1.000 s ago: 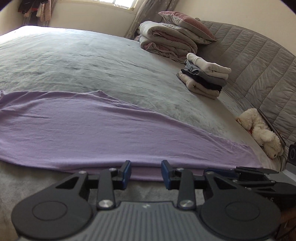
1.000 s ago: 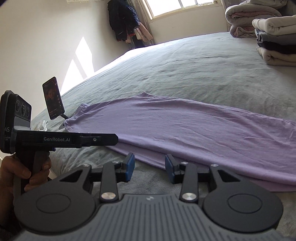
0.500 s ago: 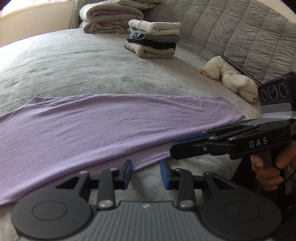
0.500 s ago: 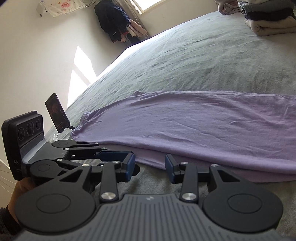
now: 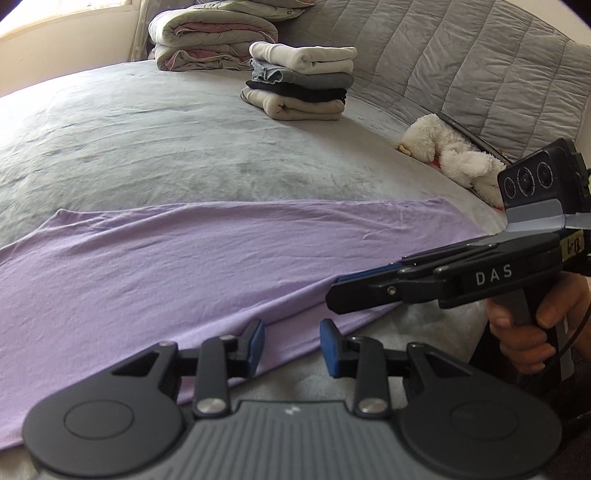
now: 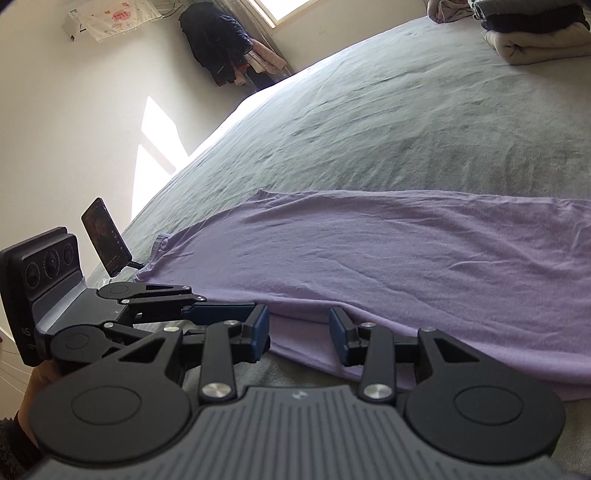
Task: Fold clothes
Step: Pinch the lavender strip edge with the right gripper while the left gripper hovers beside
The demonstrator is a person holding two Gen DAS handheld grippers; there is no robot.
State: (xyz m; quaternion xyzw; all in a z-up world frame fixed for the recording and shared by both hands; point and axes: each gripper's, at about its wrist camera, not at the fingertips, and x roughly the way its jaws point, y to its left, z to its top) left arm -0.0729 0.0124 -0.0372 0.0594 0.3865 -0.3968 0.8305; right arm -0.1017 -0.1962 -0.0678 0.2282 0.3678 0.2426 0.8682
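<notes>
Grey-covered bed against quilted grey headboard, sunlit window, sun patch on cream wall.

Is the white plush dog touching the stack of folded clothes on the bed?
Apart. The left wrist view shows bare grey bedcover between the stack of folded clothes and the white plush dog, which lies by the headboard.

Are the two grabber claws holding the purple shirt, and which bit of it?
No. The left gripper and right gripper are both open, just above the near edge of the purple shirt. Nothing is held.
</notes>
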